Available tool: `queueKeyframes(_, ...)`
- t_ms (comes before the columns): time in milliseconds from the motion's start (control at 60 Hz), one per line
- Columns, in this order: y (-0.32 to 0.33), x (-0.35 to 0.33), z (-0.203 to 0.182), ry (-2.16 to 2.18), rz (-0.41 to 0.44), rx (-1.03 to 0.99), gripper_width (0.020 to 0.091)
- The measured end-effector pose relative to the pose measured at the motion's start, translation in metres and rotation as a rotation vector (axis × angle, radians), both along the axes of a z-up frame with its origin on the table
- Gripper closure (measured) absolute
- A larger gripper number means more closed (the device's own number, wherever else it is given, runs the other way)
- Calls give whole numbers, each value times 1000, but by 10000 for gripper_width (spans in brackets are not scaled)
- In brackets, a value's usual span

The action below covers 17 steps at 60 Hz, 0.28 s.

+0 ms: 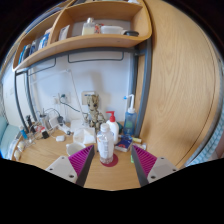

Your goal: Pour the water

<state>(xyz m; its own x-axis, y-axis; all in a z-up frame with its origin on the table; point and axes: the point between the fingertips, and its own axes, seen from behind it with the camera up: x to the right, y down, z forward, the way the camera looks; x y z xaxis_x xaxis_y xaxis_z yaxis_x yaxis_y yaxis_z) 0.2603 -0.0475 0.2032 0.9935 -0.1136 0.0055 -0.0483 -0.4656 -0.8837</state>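
Note:
A clear plastic bottle with a white cap stands upright on a dark red round coaster on the wooden desk. My gripper is open. Its pink pads flank the space just short of the bottle, which stands ahead of the fingertips, slightly left of the middle and not touched by either finger. Right behind it stands a white bottle with a red cap.
A wooden side panel closes the desk on the right. A wooden shelf with boxes hangs overhead. Small items, cables and a wall socket crowd the back left of the desk.

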Motion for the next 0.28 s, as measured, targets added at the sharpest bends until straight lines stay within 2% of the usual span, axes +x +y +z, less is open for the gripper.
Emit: queueKeyframes(283,-18,-16,29,29,32,12,351)
